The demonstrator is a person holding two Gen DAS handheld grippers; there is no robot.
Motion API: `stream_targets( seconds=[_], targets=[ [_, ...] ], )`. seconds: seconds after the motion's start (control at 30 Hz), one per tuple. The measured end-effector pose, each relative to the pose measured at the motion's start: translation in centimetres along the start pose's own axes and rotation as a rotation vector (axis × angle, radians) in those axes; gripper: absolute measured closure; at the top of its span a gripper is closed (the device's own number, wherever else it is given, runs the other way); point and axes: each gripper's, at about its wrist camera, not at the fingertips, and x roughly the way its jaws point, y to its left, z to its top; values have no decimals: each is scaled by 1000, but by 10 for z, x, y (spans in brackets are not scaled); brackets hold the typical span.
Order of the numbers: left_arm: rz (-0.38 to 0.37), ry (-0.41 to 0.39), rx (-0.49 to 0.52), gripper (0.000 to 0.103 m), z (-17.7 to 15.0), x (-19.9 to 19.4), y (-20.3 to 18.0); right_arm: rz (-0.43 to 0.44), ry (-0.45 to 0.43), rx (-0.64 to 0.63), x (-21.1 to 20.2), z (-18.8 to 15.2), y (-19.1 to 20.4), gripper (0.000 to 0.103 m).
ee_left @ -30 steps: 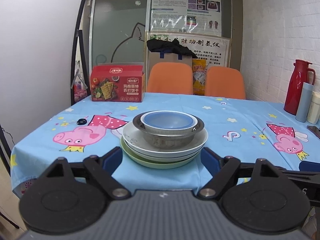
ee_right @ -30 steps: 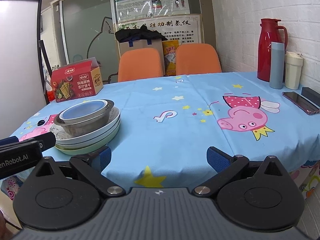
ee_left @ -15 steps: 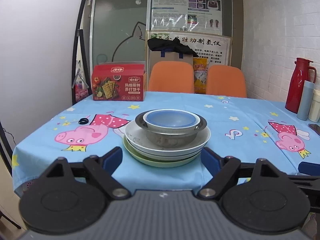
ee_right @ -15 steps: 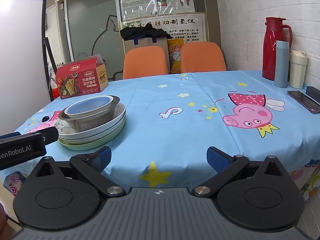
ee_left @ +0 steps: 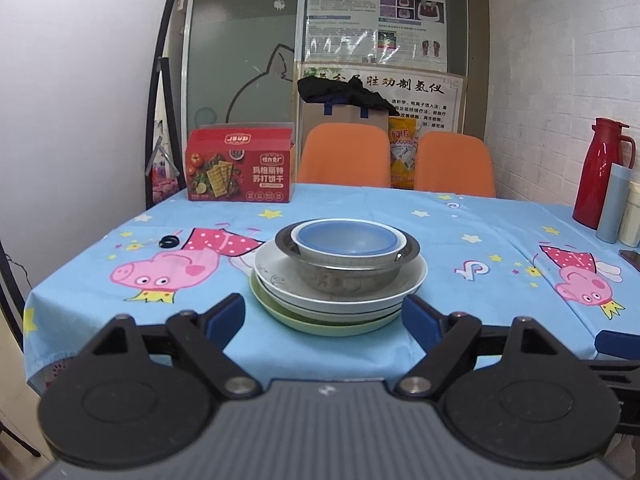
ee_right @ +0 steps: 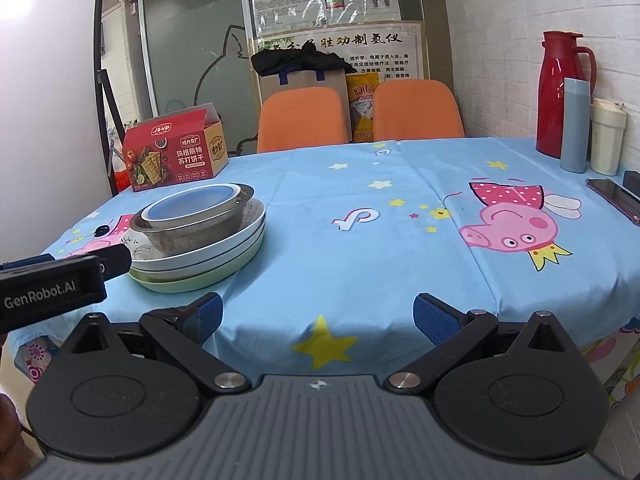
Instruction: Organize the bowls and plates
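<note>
A stack of dishes stands near the table's front edge: a blue bowl (ee_left: pixel 346 239) sits inside a steel bowl (ee_left: pixel 347 276), on white plates (ee_left: pixel 276 280) over a green plate (ee_left: pixel 280 312). My left gripper (ee_left: pixel 323 316) is open and empty, just in front of the stack, short of it. In the right wrist view the stack (ee_right: pixel 200 236) is at the left, with the left gripper's body beside it. My right gripper (ee_right: pixel 318 316) is open and empty over the table's front edge, to the right of the stack.
A red cracker box (ee_left: pixel 240 168) stands at the back left, two orange chairs (ee_left: pixel 344 156) behind the table. A red thermos (ee_right: pixel 562 92), a blue tumbler (ee_right: pixel 575 124) and a cream cup (ee_right: pixel 608 136) stand at the right wall, a phone (ee_right: pixel 612 196) nearby. A small black ring (ee_left: pixel 170 241) lies left of the stack.
Both grippers have drawn slightly back and up from the table; the stack sits a little farther off. Nothing was taken hold of.
</note>
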Motion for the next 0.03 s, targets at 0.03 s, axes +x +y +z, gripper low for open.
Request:
stream_targets(
  seconds=[0.03],
  targets=[
    [3,-6,-1,19,0,-1,0,0,0,2,0,0,0,0]
  ],
)
